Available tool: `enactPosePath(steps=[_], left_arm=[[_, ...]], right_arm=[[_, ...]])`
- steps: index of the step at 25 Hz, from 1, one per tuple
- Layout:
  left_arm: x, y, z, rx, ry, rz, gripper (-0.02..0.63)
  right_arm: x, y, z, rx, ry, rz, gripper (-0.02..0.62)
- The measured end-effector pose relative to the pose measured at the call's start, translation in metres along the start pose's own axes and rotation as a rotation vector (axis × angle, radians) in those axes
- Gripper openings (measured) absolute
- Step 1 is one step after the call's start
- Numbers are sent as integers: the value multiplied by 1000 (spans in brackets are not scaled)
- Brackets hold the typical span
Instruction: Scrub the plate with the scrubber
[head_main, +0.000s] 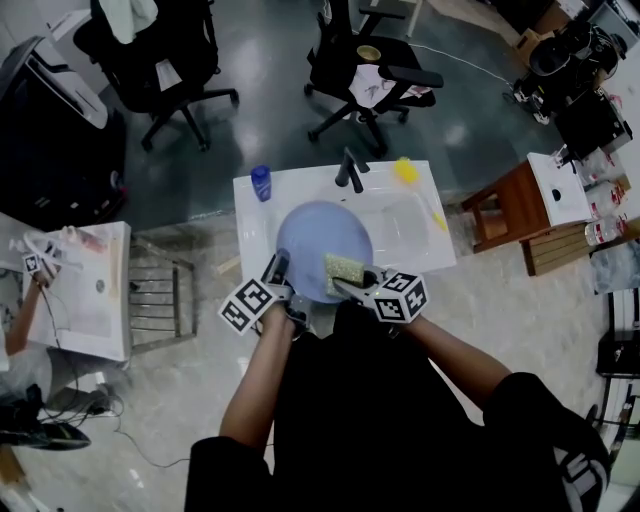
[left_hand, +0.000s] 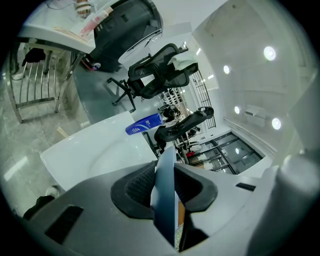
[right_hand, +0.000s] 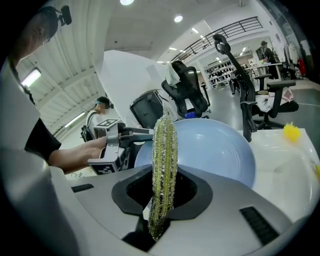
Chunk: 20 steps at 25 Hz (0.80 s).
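A pale blue plate (head_main: 322, 243) is held tilted over the white sink (head_main: 410, 228). My left gripper (head_main: 278, 272) is shut on its near left rim; in the left gripper view the plate (left_hand: 165, 195) shows edge-on between the jaws. My right gripper (head_main: 352, 281) is shut on a yellow-green scrubber (head_main: 344, 269), which lies against the plate's near right part. In the right gripper view the scrubber (right_hand: 163, 170) stands upright between the jaws, with the plate (right_hand: 210, 150) just behind it and the left gripper (right_hand: 127, 137) at the plate's left edge.
A black tap (head_main: 350, 171) stands at the sink's back edge, with a blue bottle (head_main: 261, 183) on the left and a yellow object (head_main: 405, 170) on the right. Office chairs (head_main: 365, 70) stand behind. A wooden stool (head_main: 508, 210) is to the right, a metal rack (head_main: 160, 295) to the left.
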<state>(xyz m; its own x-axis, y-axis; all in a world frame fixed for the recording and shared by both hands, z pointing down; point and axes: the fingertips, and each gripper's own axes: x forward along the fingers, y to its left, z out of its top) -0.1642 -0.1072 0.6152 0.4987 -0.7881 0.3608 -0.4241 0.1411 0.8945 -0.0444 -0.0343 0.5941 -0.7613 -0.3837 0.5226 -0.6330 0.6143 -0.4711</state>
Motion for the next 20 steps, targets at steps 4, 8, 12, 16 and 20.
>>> enactPosePath(steps=[4, 8, 12, 16, 20], left_arm=[[-5, 2, -4, -19, 0, -8, 94], [-9, 4, -5, -26, -5, -4, 94], [-11, 4, -4, -18, -11, -7, 94], [-13, -1, -7, 7, -12, -23, 94], [-15, -3, -15, 15, -3, -26, 91]], right_arm=[[6, 7, 1, 24, -5, 30, 55], [9, 12, 3, 40, -4, 56, 55], [11, 17, 4, 48, -3, 79, 55], [13, 22, 6, 53, -6, 100, 55], [16, 31, 11, 55, -20, 132, 55]])
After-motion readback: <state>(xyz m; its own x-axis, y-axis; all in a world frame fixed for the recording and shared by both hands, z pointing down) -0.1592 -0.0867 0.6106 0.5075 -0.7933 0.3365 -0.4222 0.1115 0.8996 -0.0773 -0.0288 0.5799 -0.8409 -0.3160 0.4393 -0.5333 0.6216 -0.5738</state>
